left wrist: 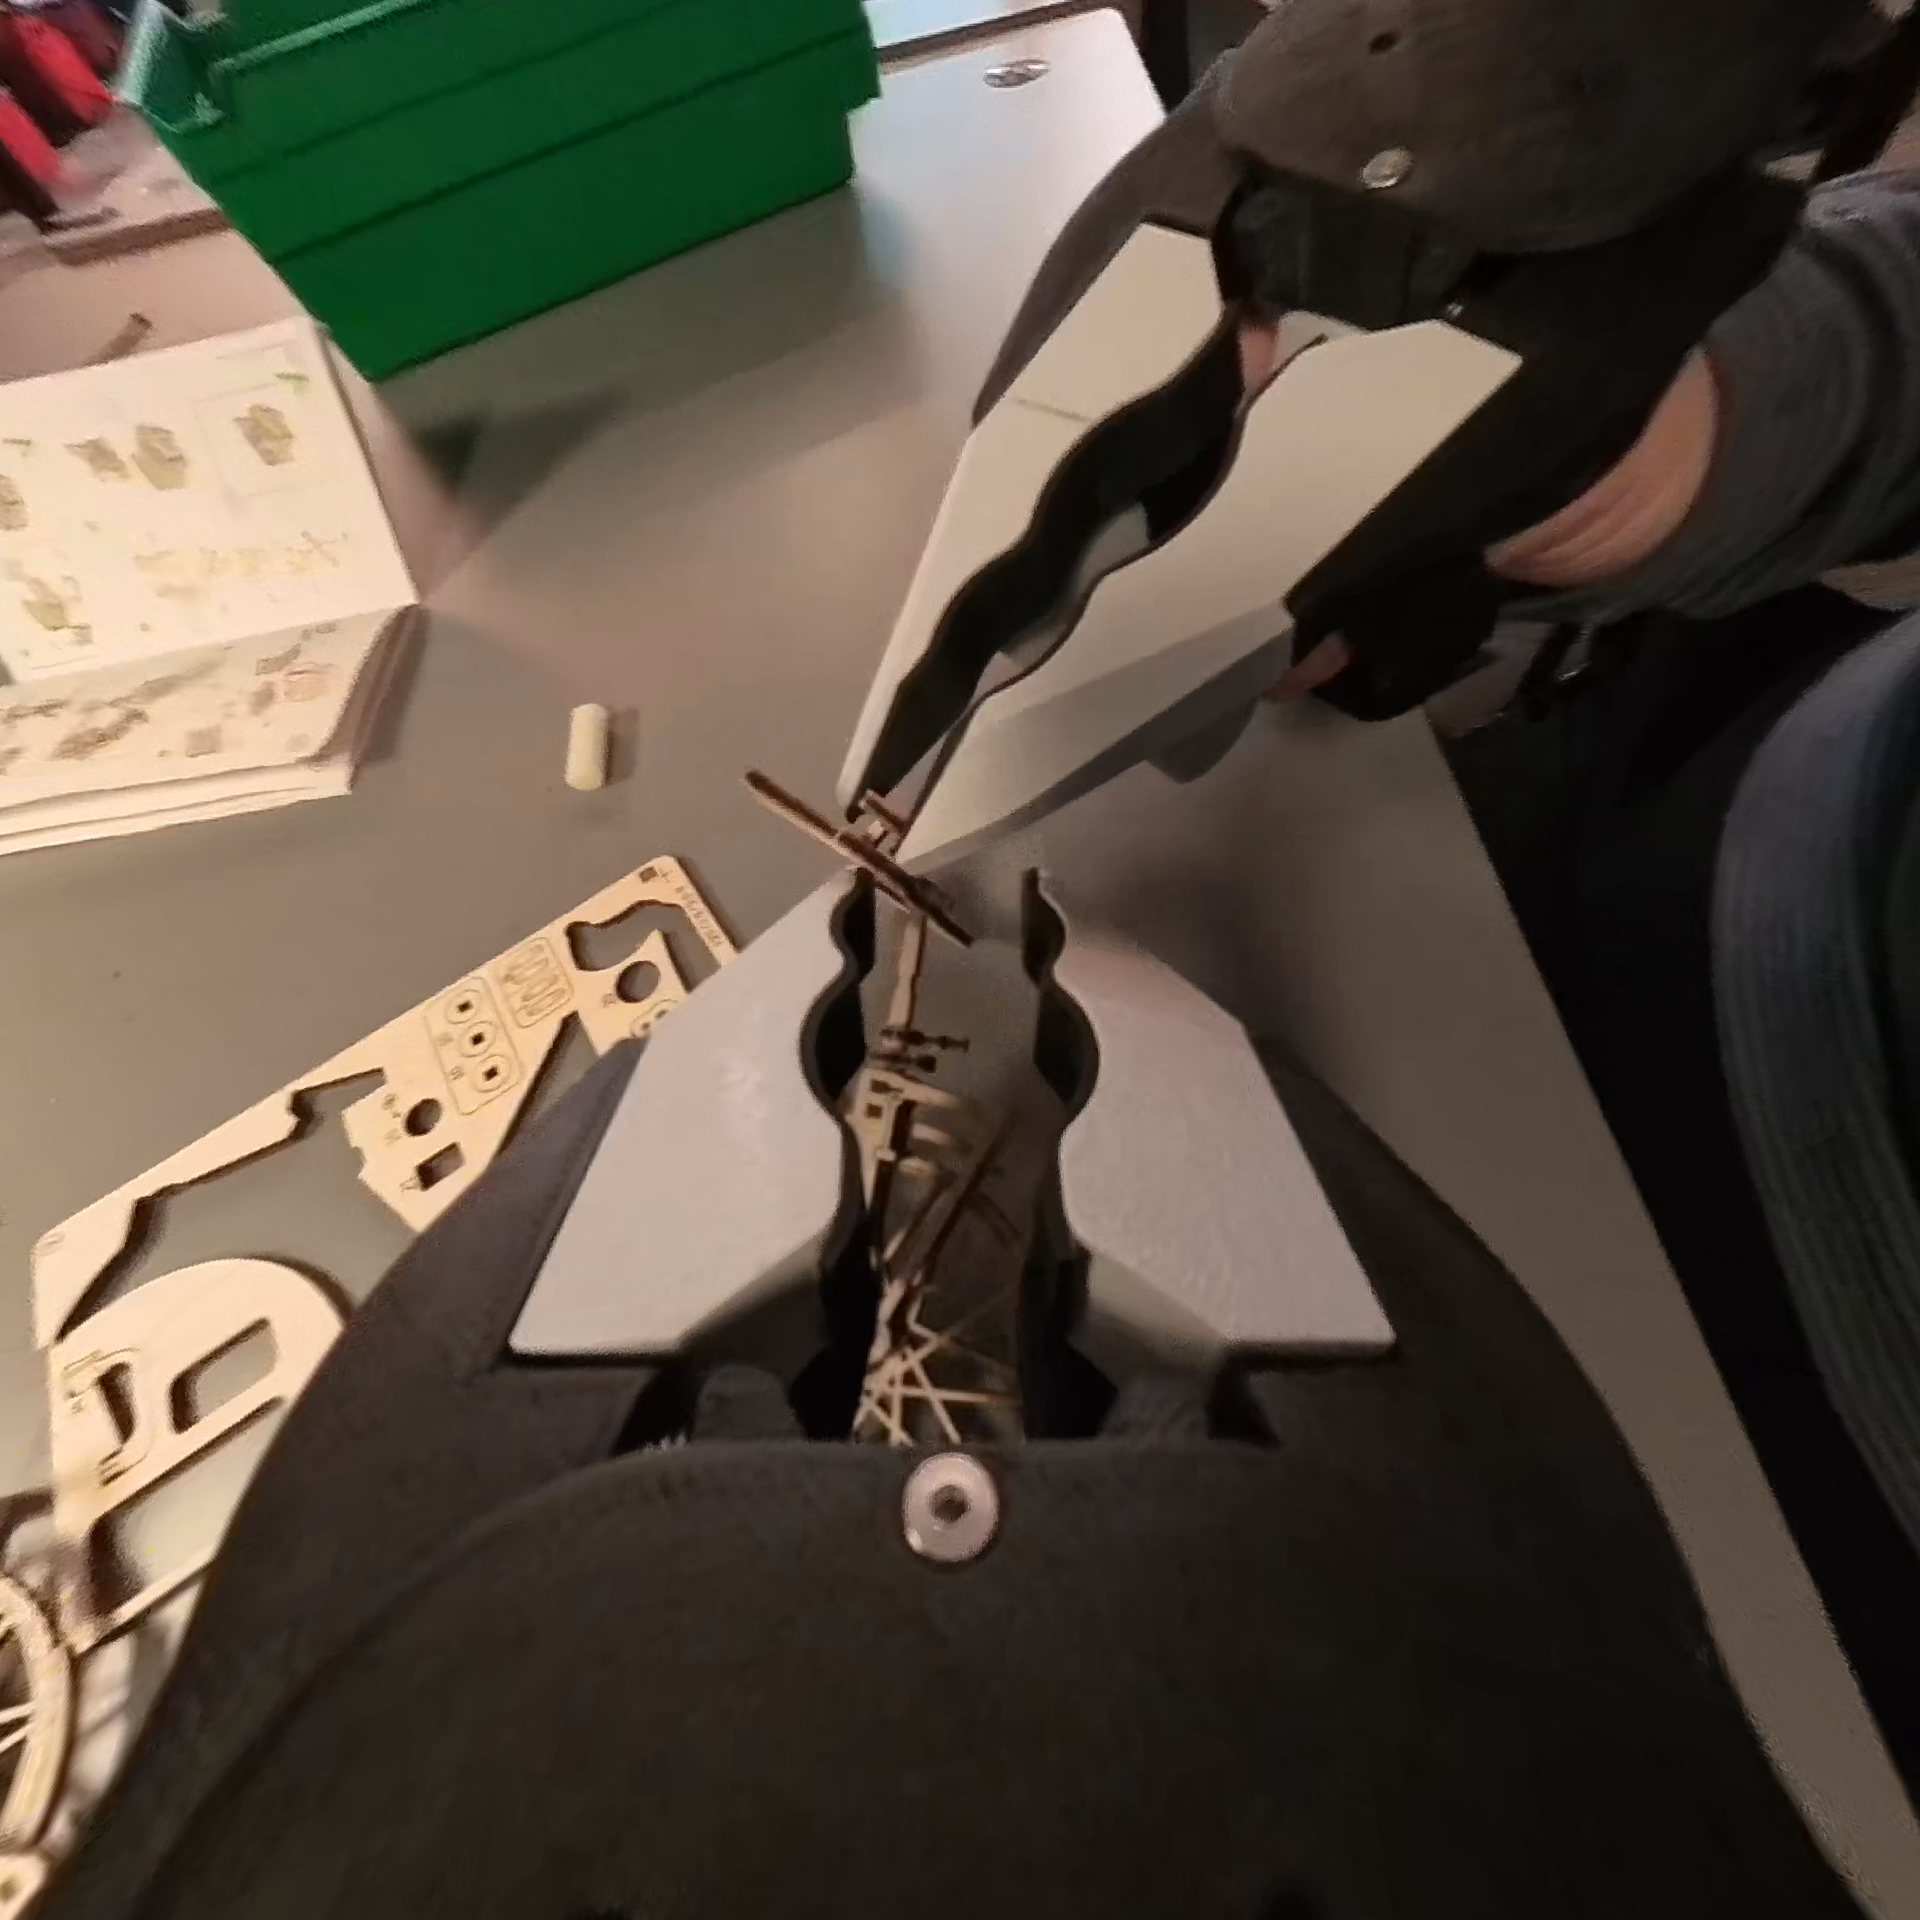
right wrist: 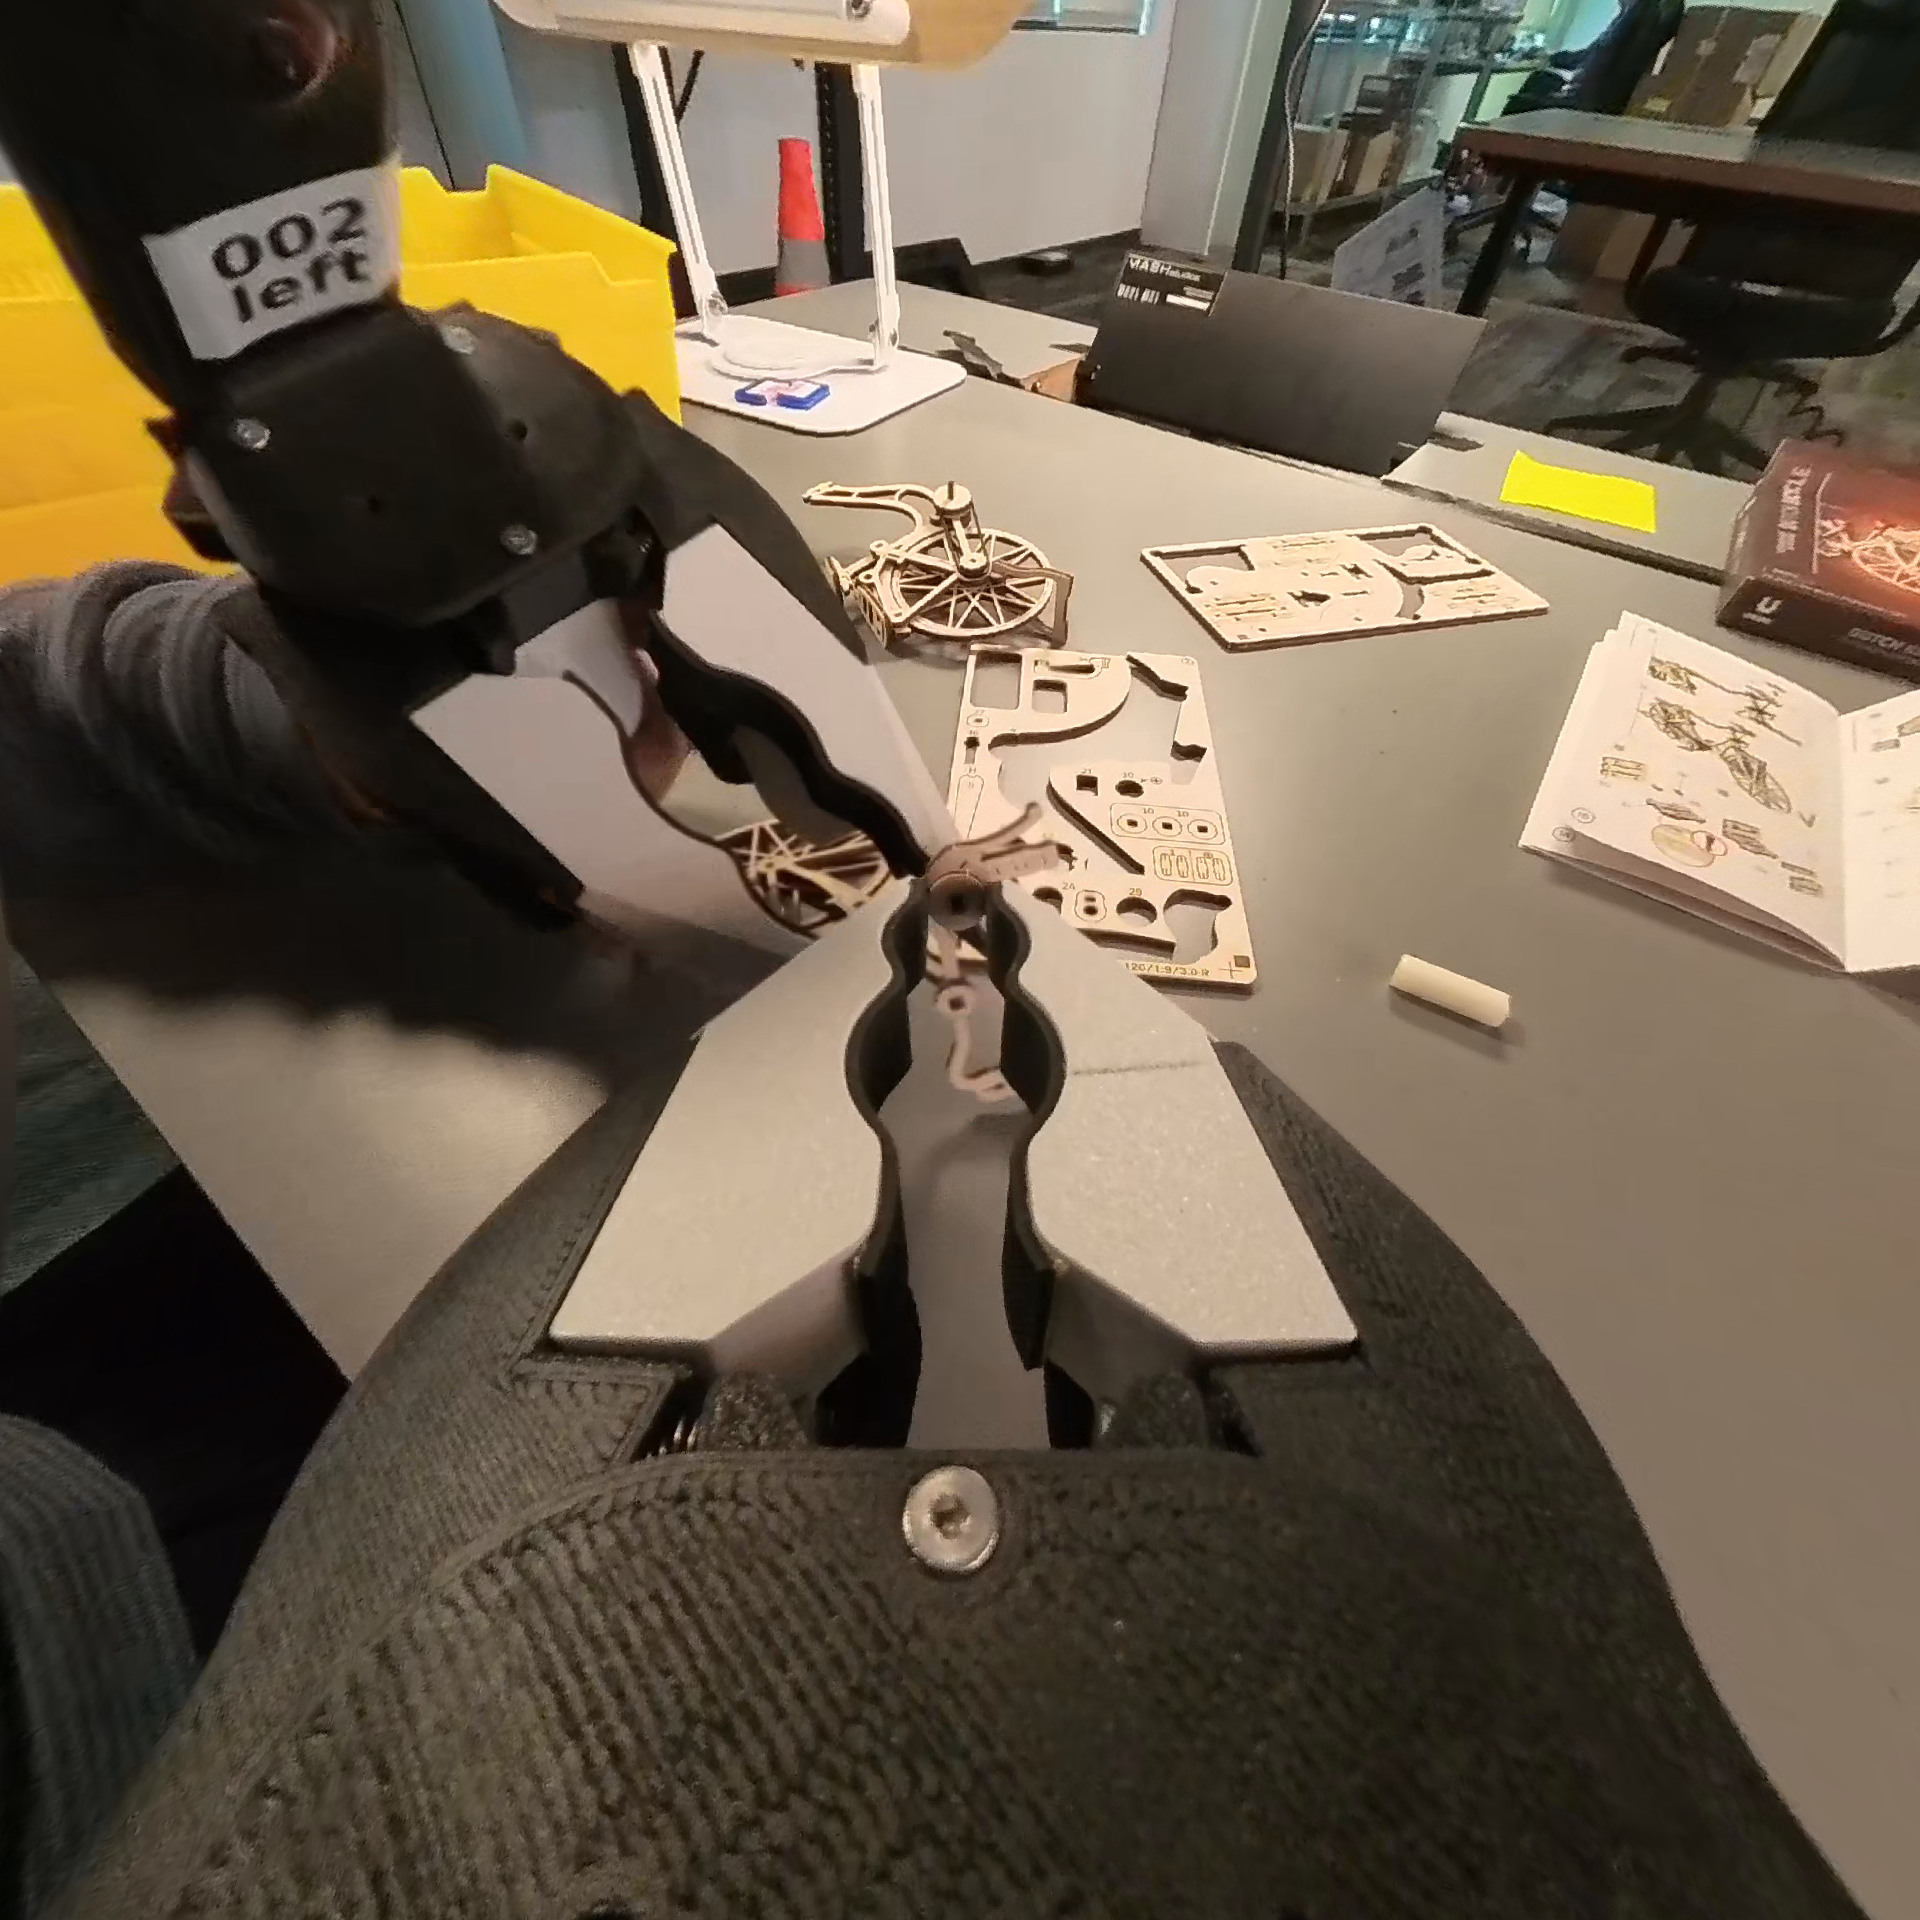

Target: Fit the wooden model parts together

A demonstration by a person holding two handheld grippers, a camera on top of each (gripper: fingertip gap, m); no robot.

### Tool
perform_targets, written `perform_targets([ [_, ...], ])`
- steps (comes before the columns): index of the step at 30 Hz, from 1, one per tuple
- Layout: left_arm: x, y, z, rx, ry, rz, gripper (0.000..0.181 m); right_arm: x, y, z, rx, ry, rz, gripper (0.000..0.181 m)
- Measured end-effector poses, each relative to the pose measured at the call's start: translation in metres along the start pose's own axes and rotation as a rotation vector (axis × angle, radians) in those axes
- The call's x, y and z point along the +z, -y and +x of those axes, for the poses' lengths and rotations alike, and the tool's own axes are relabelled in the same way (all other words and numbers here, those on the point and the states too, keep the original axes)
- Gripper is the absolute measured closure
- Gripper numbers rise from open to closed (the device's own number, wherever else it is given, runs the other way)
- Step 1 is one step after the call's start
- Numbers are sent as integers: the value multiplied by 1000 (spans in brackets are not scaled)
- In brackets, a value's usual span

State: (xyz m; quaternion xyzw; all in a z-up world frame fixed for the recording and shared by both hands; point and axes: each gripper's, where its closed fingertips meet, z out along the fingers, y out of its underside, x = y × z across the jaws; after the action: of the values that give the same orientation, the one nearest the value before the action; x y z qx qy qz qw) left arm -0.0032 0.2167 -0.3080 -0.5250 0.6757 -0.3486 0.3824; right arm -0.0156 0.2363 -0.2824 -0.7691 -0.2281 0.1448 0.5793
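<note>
My left gripper [left wrist: 945, 888] is shut on a wooden spoked wheel assembly [left wrist: 914, 1195], which runs edge-on between its fingers and past the tips. My right gripper [right wrist: 956, 914] is shut on a small wooden part [right wrist: 956, 896] with a curved piece [right wrist: 971, 1049] hanging between its fingers. In the left wrist view the right gripper [left wrist: 878, 821] comes from the upper right, and its small cross-shaped part [left wrist: 831, 831] meets the tip of the wheel assembly. In the right wrist view the left gripper [right wrist: 914, 862] comes from the left, with the wheel [right wrist: 800, 873] showing between its fingers.
On the grey table [right wrist: 1455, 1195] lie a partly built wooden bicycle [right wrist: 935, 571], two cut-out wooden sheets [right wrist: 1101, 821] [right wrist: 1340, 582], an open instruction booklet [right wrist: 1714, 790], a white cylinder [right wrist: 1449, 992] and a dark box [right wrist: 1829, 551]. Yellow bins [right wrist: 520, 281] and green boxes [left wrist: 520, 135] stand behind. Less than 4 cm separates the two grippers' tips.
</note>
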Motion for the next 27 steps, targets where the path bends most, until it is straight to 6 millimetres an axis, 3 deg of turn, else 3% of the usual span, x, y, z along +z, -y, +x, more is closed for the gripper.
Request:
perform_targets([
  [7,-4,1,12,-93,-158,21,138,0,-3,0,-11,39,-21,173],
  [10,-6,3,12,-162,-202,46,143,0,-2,-2,-36,56,-25,173],
  [12,-7,3,9,-191,-203,53,152,1,-2,-4,-54,64,-23,173],
  [18,-11,6,4,-198,-175,69,152,1,-2,-6,-89,61,-15,173],
  [21,-11,5,9,-199,-203,57,142,0,-1,-6,-98,58,-2,173],
  [27,-5,-5,8,-239,-184,-22,144,2,-7,-5,-103,48,-41,173],
])
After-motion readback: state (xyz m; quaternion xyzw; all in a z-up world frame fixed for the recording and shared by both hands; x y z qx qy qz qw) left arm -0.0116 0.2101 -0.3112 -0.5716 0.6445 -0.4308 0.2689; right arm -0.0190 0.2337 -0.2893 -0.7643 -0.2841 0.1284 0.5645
